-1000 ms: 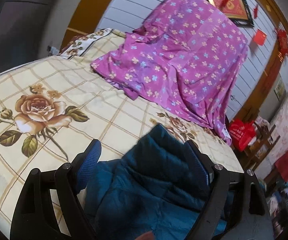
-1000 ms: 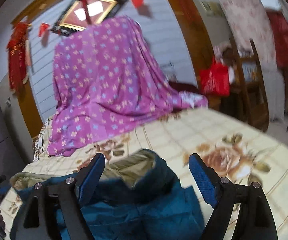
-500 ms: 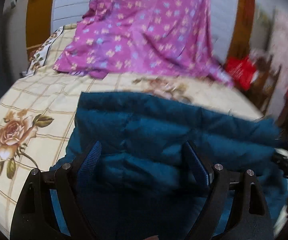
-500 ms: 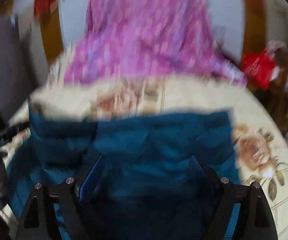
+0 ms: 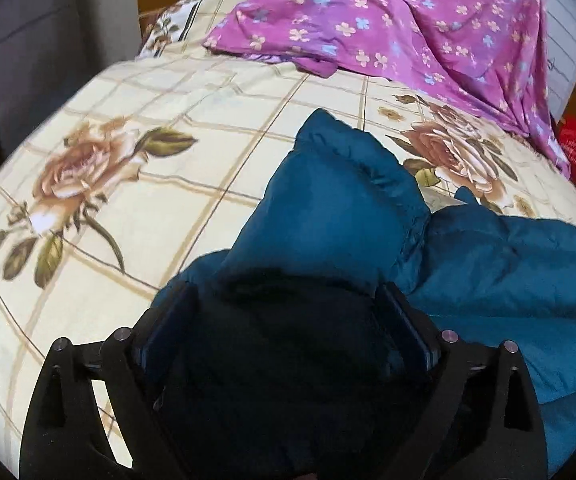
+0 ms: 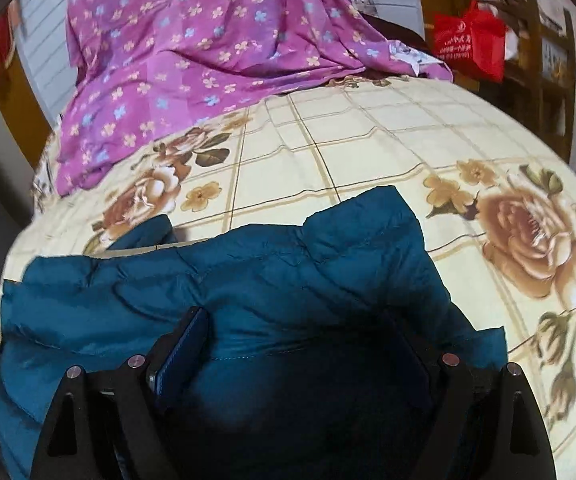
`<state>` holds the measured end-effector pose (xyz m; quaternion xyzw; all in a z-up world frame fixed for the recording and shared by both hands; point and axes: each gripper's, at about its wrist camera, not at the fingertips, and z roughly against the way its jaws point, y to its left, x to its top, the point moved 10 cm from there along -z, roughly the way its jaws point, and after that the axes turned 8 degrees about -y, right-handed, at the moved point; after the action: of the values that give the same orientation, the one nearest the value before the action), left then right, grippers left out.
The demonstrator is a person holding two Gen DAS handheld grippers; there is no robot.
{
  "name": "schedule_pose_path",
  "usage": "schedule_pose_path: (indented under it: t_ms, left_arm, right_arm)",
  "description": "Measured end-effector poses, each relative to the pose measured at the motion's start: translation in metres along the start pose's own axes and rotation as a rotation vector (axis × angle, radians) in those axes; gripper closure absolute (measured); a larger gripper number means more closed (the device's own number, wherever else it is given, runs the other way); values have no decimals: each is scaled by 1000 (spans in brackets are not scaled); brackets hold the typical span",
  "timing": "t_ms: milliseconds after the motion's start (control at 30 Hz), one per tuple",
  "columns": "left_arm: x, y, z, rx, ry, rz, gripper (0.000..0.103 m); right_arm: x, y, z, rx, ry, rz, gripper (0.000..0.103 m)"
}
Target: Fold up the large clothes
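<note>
Teal jacket (image 5: 339,208) bunches between left gripper (image 5: 288,312), seemingly unpinched, on bedspread (image 5: 160,200).

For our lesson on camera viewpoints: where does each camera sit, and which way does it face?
Left wrist: on the left gripper, angled down at the jacket on the bed; its own jaws show, wide around a fold.
Right wrist: on the right gripper, angled down likewise; jaws show, jacket between them.
Shared: jacket, bed, purple sheet, red bag.
</note>
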<state>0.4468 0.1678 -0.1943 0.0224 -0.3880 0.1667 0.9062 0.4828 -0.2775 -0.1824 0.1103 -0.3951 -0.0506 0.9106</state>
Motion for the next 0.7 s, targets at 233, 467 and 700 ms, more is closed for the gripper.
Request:
schedule_pose_path:
  t_ms: [233, 467, 700]
  left_arm:
    - [29, -20, 70, -214, -140, 50, 11]
    - [-33, -70, 40, -221, 33, -156, 11]
    - [-35, -71, 37, -226, 51, -169, 9]
  right_arm:
    - [30, 24, 68, 45, -143, 4, 19]
    - [-23, 82, 78, 48, -39, 278, 15]
    - [-58, 69, 43, 70, 90, 277, 0]
